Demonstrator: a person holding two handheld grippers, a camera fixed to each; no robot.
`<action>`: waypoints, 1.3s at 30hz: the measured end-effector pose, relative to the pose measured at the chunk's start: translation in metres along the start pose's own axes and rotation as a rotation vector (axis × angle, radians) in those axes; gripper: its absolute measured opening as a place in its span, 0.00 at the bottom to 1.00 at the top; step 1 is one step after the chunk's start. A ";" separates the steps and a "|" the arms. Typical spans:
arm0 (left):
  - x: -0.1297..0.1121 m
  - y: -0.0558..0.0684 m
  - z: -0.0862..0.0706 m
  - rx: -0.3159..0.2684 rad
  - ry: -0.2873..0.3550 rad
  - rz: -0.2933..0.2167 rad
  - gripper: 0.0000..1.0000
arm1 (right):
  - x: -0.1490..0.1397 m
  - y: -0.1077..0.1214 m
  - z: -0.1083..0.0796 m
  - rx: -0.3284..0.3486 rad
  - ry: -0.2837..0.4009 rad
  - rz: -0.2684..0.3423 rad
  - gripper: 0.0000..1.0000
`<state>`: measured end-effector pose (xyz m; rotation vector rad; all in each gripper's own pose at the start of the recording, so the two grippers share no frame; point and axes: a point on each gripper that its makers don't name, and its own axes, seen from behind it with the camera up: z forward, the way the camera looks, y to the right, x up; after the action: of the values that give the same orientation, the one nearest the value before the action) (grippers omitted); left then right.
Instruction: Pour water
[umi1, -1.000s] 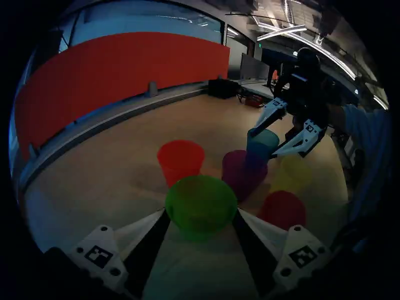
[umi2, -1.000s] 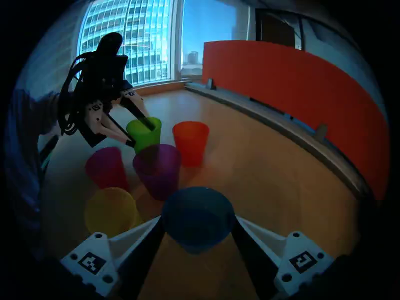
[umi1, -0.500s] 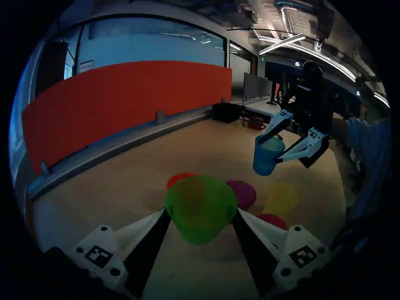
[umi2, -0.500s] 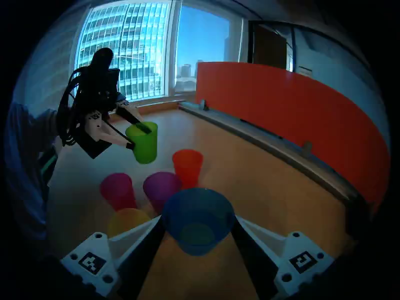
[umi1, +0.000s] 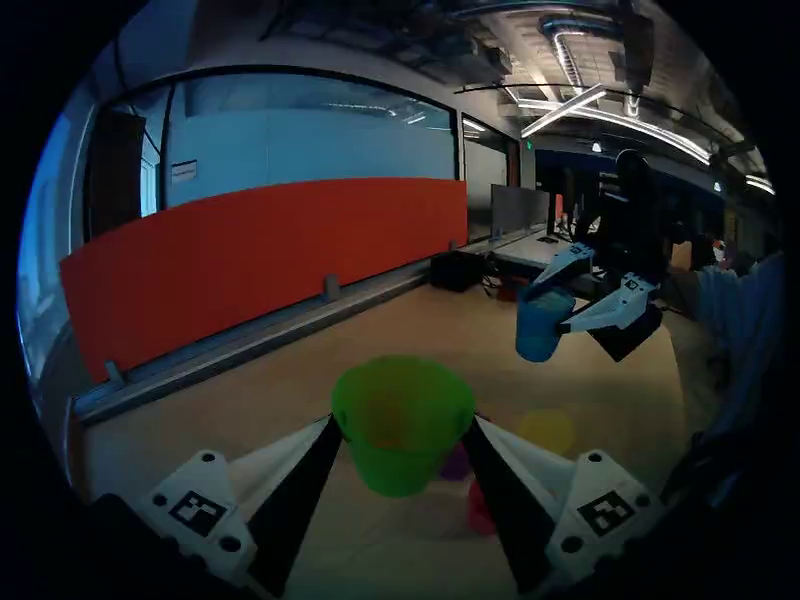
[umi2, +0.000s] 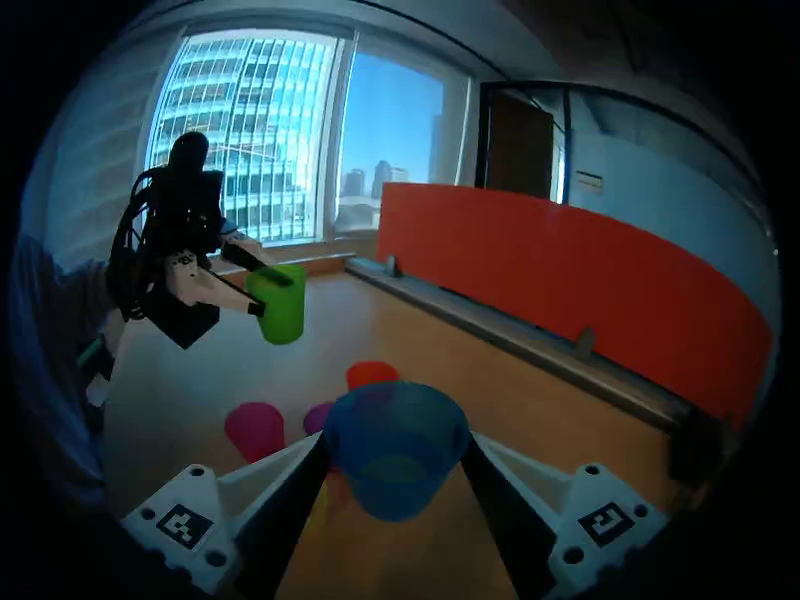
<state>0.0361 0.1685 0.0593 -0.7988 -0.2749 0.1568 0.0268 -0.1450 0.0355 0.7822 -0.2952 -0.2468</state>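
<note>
While the right gripper view looks across the room, a tall window wall (umi2: 250, 130) with high-rise buildings beyond it takes up the far side. A long red partition panel (umi2: 600, 290) runs along the edge of the wooden tabletop (umi2: 520, 400). A person's blue sleeve (umi2: 50, 370) comes in at the left border of that view, behind the left gripper (umi2: 272, 295), whose dark body hangs above the tabletop. Its two fingers are clamped on a green cup (umi2: 280, 305), which is upright in the air, well clear of the surface. In the left gripper view the same cup sits squeezed between the near fingers, one on each side, its mouth open towards the camera.

The right gripper (umi1: 548, 305) shows farther off in the left gripper view, up and to the right. It grips a blue cup (umi1: 538, 330) that is also upright and off the tabletop. In the right gripper view both near fingers press against that cup's sides. The two held cups are well apart. Whether either holds water cannot be told.

Down on the tabletop stand the other cups. An orange-red cup (umi2: 372, 374), a magenta cup (umi2: 255, 430) and a purple cup (umi2: 318, 415) are grouped near one another, the purple one partly hidden behind the blue cup. A yellow cup (umi1: 545, 430) shows in the left gripper view, just right of the green cup.
</note>
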 end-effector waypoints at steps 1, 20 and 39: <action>0.002 0.001 -0.002 0.001 0.009 -0.002 0.86 | 0.004 -0.001 -0.001 -0.003 0.014 0.003 0.92; 0.038 0.023 -0.020 -0.025 0.162 -0.025 0.86 | 0.051 -0.015 -0.016 -0.022 0.161 0.023 0.92; 0.051 0.039 -0.028 -0.049 0.233 -0.033 0.86 | 0.072 -0.014 -0.021 -0.028 0.204 0.020 0.91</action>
<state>0.0922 0.1884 0.0219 -0.8529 -0.0720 0.0253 0.0992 -0.1643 0.0235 0.7695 -0.1071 -0.1510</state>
